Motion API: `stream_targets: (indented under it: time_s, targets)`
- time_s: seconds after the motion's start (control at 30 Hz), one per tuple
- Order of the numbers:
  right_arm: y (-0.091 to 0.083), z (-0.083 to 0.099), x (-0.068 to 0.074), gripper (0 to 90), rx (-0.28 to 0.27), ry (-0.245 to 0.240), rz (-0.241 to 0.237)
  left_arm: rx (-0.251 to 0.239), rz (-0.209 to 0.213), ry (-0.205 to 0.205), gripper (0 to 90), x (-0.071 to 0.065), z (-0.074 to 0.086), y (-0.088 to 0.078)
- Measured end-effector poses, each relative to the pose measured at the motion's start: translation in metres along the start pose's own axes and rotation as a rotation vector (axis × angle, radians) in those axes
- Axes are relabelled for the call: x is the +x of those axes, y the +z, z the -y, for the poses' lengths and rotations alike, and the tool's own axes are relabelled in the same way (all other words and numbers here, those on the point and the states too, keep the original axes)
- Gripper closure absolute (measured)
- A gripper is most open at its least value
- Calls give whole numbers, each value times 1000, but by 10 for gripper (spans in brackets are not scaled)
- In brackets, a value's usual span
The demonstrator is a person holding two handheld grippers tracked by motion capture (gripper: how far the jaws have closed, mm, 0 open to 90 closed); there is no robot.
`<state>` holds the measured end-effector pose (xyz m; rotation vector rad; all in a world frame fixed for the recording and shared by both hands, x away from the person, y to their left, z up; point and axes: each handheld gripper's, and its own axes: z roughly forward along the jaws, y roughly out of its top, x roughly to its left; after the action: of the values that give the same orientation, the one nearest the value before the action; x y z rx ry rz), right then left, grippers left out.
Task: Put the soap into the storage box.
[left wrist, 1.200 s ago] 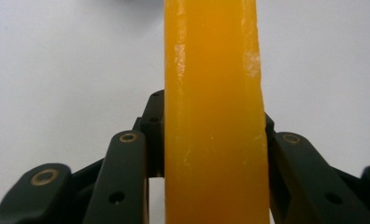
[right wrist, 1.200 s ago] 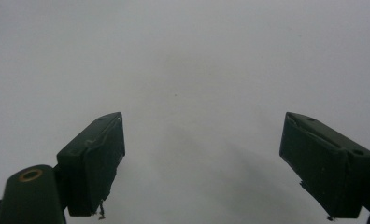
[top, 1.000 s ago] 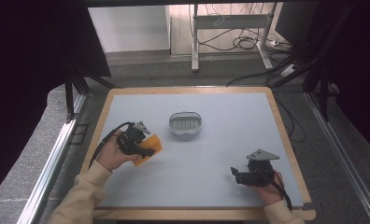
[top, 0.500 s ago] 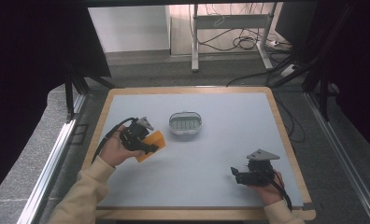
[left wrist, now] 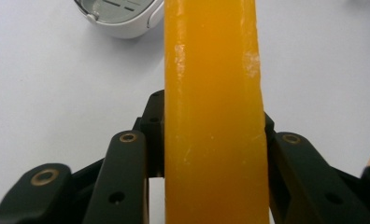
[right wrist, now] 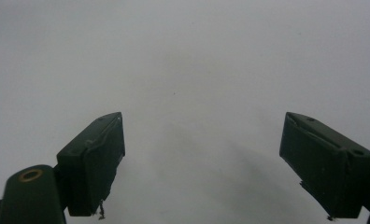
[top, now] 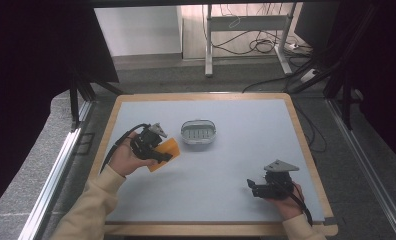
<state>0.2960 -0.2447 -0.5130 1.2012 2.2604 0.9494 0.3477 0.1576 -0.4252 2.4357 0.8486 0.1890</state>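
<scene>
An orange bar of soap [top: 164, 153] [left wrist: 213, 112] is clamped between the jaws of my left gripper [top: 158, 152], which is held above the left part of the table. Just right of it and farther back sits a white oval soap dish [top: 199, 133] [left wrist: 120, 16] with a slotted grey insert. My right gripper [top: 253, 187] rests low near the front right of the table. In the right gripper view its jaws stand wide apart [right wrist: 202, 172] over bare tabletop with nothing between them.
The pale blue table top [top: 236, 160] has a wooden rim [top: 306, 145]. Black frame posts stand at both sides. Beyond the far edge are a desk leg and cables [top: 256, 45] on the floor.
My left gripper has carried the orange soap to the right and farther back, closer to the soap dish. The right gripper has stayed in place.
</scene>
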Motion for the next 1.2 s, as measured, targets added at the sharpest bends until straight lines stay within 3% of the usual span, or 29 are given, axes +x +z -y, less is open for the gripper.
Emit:
stream_targets:
  time_s: [0.43, 0.77, 1.2]
  targets:
    - [-1, 0, -1, 148, -12, 4, 2, -5, -12, 16, 619, 3, -11, -2]
    - [-1, 0, 0, 148, -11, 3, 0, 1, 11, 44, 619, 3, -21, 1]
    - [0, 0, 0, 147, -10, 0, -6, -7, 6, 43, 618, 8, -32, 4]
